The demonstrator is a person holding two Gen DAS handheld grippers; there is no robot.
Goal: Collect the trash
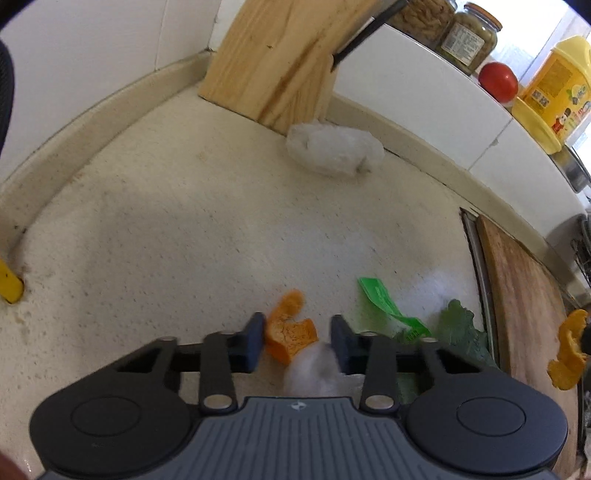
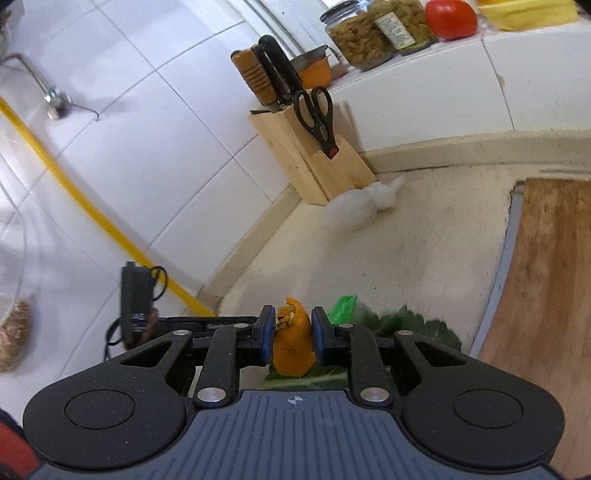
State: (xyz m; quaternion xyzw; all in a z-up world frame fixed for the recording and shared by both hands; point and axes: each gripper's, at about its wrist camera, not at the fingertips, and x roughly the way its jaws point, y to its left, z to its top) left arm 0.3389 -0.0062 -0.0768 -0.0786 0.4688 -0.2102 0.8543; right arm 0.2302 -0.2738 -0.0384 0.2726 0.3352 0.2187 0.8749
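Right gripper (image 2: 293, 334): jaws closed on a piece of orange peel (image 2: 292, 339), which sits pinched between the two pads and is lifted clear of the counter (image 2: 424, 236). In the left wrist view the same held peel appears at the far right edge, above the wooden cutting board (image 1: 524, 295). No bin or trash container is visible in either view, so its destination cannot be stated.

Left gripper (image 1: 297, 341): jaws parted, grasping nothing. It hovers low over the counter with a second orange peel (image 1: 290, 332) lying between the fingers, just beside the left pad; contact cannot be confirmed. A white translucent scrap (image 1: 314, 369), possibly plastic film, lies under the gripper near the right pad, blurred.

Trash remaining on the counter:
- green wrapper (image 1: 388, 306), just right of the left gripper
- leafy green scrap (image 1: 458, 328), beside the wrapper, near the board edge
- crumpled white wad (image 1: 332, 147) at the foot of the knife block (image 1: 273, 62), well apart from the rest

Progress judgement: early to middle. One peel is in hand but not deposited; at least five items remain uncollected. The left gripper looks positioned to close on the second peel next. The far wad will need a separate reach toward the wall.

Not trash, by appearance: jars (image 2: 369, 33) and tomato (image 2: 450, 18) on the ledge.
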